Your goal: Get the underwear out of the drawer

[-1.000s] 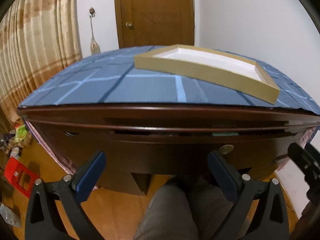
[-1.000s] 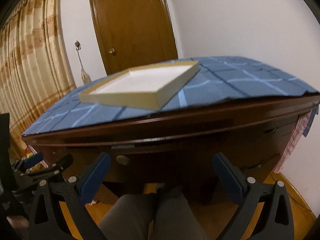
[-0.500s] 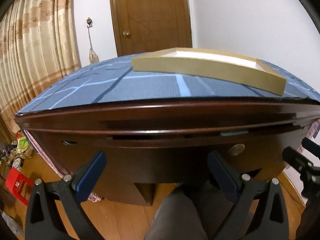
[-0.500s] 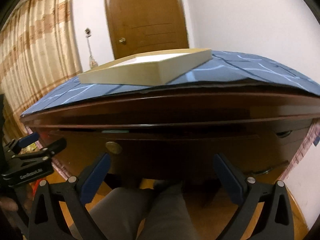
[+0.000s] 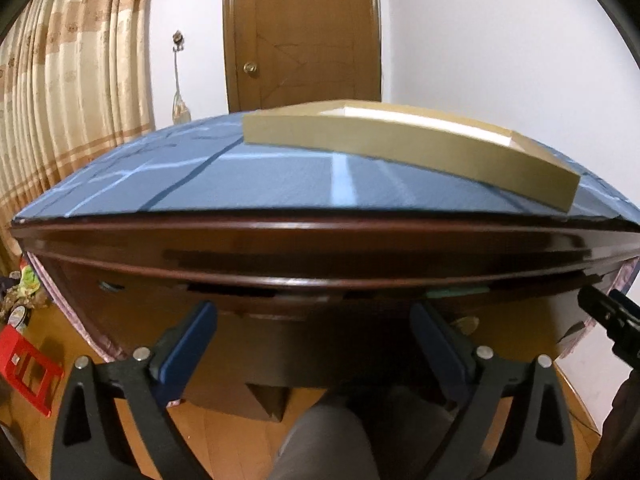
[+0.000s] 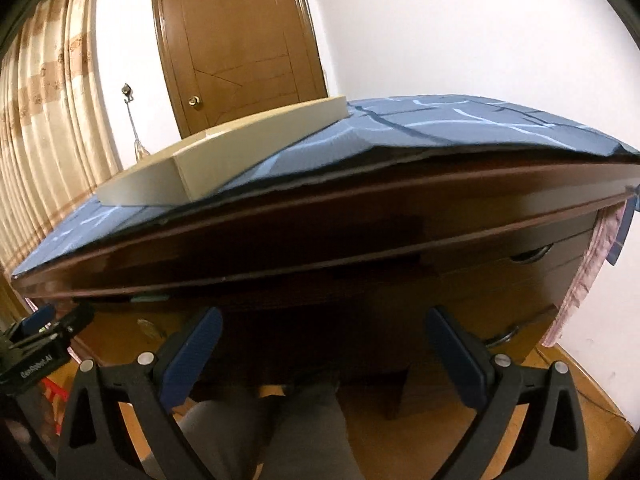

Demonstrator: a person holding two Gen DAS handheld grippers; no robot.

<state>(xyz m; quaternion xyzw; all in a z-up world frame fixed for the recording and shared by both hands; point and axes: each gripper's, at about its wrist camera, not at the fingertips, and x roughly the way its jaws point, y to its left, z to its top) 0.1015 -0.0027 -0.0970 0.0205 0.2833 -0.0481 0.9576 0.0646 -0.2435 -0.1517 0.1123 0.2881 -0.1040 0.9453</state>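
Note:
No underwear shows in either view. The dark wooden desk [image 5: 320,240] fills both views, with the drawer front [image 5: 360,320] under its top edge. A round pale knob [image 5: 466,324] sits on the drawer, and a thin greenish strip [image 5: 456,292] shows in the gap above it. My left gripper [image 5: 314,340] is in front of the drawer, left of the knob; its jaws are closing, wide apart, with nothing between them. My right gripper [image 6: 324,340] stands open and empty before the desk front, right of the blurred knob [image 6: 148,326].
A tan shallow tray [image 5: 400,152] lies on the blue checked cloth [image 5: 260,184] on the desktop. Side drawers with metal handles [image 6: 528,256] sit at right. A person's grey-trousered legs [image 5: 320,440] are under the desk. A red crate [image 5: 24,372] stands on the wooden floor, left.
Both grippers have sunk and come nearer the desk front, so the tabletop now looks more edge-on. The right wrist view has shifted right along the desk.

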